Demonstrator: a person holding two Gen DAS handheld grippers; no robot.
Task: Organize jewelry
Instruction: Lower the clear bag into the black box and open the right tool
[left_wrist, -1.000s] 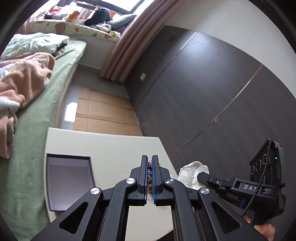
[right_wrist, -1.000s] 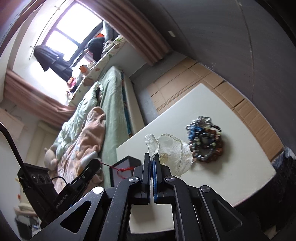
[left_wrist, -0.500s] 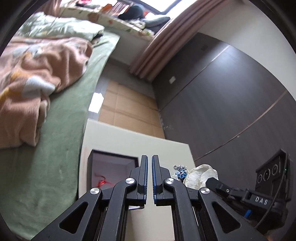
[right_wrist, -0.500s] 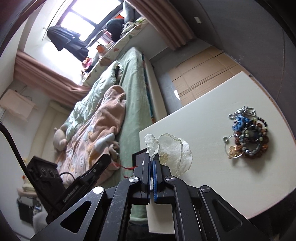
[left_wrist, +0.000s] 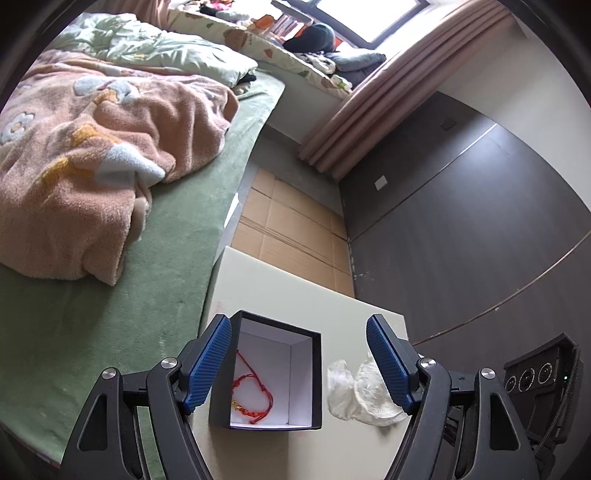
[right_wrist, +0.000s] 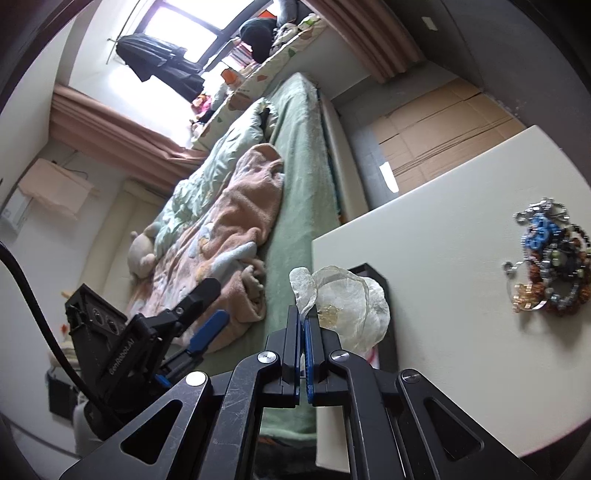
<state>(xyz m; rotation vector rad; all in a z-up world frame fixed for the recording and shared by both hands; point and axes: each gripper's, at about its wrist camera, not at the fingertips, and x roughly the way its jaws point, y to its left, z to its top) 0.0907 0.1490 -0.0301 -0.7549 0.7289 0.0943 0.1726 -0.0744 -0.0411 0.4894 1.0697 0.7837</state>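
A black open box (left_wrist: 271, 373) with a white inside stands on the cream table (left_wrist: 295, 288). A red string bracelet (left_wrist: 253, 393) lies inside it. My left gripper (left_wrist: 299, 363) is open and empty, its blue pads either side of the box from above. My right gripper (right_wrist: 304, 332) is shut on a sheer white organza pouch (right_wrist: 347, 306), held above the box's corner (right_wrist: 373, 277). The pouch also shows in the left wrist view (left_wrist: 364, 387). A pile of bead bracelets and chains (right_wrist: 550, 262) lies on the table to the right.
A bed with a green sheet (left_wrist: 122, 295) and a peach blanket (left_wrist: 92, 155) runs along the table's left edge. Cardboard (left_wrist: 291, 229) covers the floor beyond. A dark wall panel (left_wrist: 461, 221) stands on the right.
My left gripper opened and let the red bracelet drop into the box. It was shut on the bracelet before. Both views swung left toward the bed; the right gripper still holds the pouch.
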